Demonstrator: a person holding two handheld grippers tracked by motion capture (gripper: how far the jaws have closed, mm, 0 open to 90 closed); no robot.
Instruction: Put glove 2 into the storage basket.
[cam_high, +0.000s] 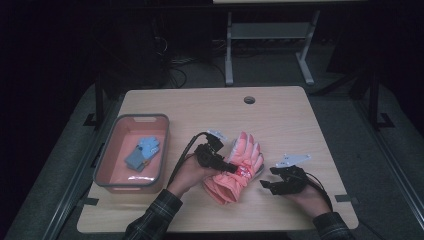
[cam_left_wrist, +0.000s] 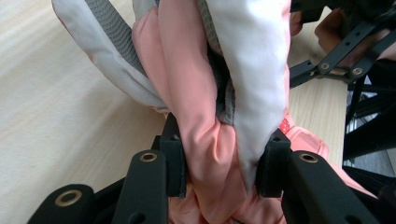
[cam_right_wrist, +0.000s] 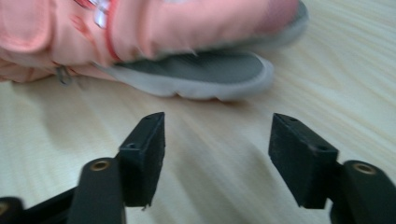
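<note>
A pink padded glove with white and grey palm patches lies in the middle of the wooden table, its fingers pointing away. My left gripper is shut on it, and in the left gripper view both pads pinch the bunched pink and white fabric. My right gripper sits just right of the glove, open, nothing between its pads. The right gripper view has the glove's grey thumb lying on the table a little beyond those jaws.
A pink bin with a grey rim stands at the table's left and holds a small blue glove. A round cable hole is near the far edge. Beyond the table stands a white frame.
</note>
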